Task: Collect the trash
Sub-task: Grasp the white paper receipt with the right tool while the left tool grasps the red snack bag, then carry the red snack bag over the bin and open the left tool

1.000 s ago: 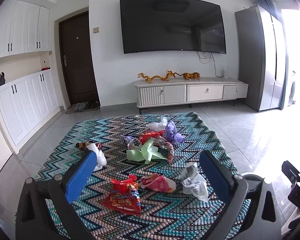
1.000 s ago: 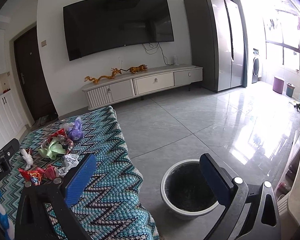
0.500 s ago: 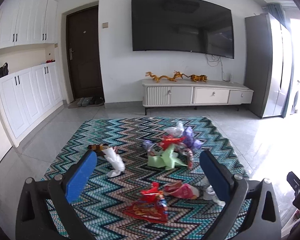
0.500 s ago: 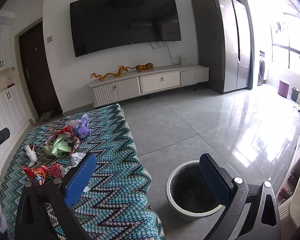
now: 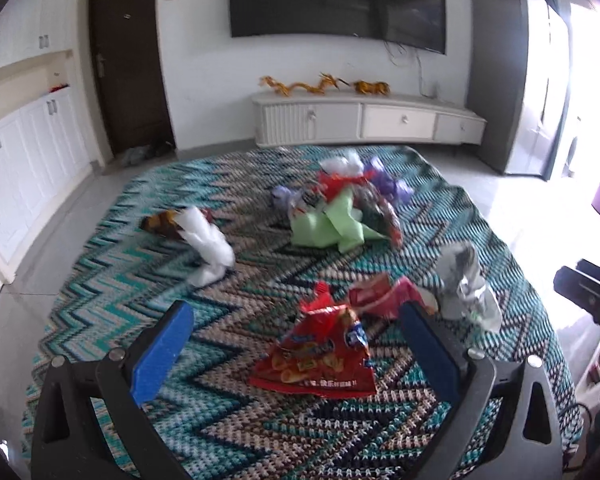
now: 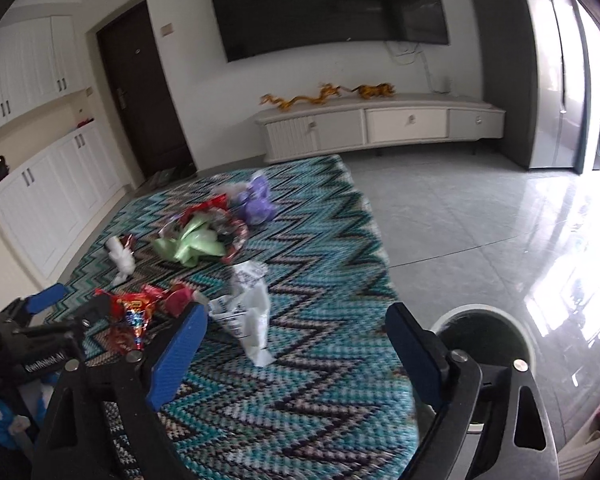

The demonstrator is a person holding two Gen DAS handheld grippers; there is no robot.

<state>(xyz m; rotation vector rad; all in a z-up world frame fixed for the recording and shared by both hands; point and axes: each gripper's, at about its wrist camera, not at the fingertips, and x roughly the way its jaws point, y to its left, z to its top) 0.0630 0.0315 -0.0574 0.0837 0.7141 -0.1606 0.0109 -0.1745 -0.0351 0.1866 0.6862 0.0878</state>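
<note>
Trash lies scattered on a zigzag rug (image 5: 228, 420). A red chip bag (image 5: 320, 356) lies just ahead of my left gripper (image 5: 296, 332), which is open and empty above the rug. Behind the bag are a pink wrapper (image 5: 380, 300), a silvery white wrapper (image 5: 464, 288), white plastic (image 5: 208, 244), green paper (image 5: 328, 228) and purple plastic (image 5: 384, 180). My right gripper (image 6: 296, 336) hangs over the rug's near right part; its jaws are closing with nothing pressed between them. The white wrapper (image 6: 246, 312) lies just beyond its left finger. A round bin (image 6: 488, 340) stands on the tiles right of the rug.
A low white TV cabinet (image 5: 364, 120) with golden figures stands at the far wall under a large TV. White cupboards (image 5: 24, 160) and a dark door (image 5: 128, 68) are at the left, a grey fridge (image 6: 540, 72) at the right. Shiny floor tiles (image 6: 480, 216) surround the rug.
Both grippers have dropped and tilted down toward the rug, so the trash looks nearer. The right view swung left from the bin to the rug, and its jaws stand narrower.
</note>
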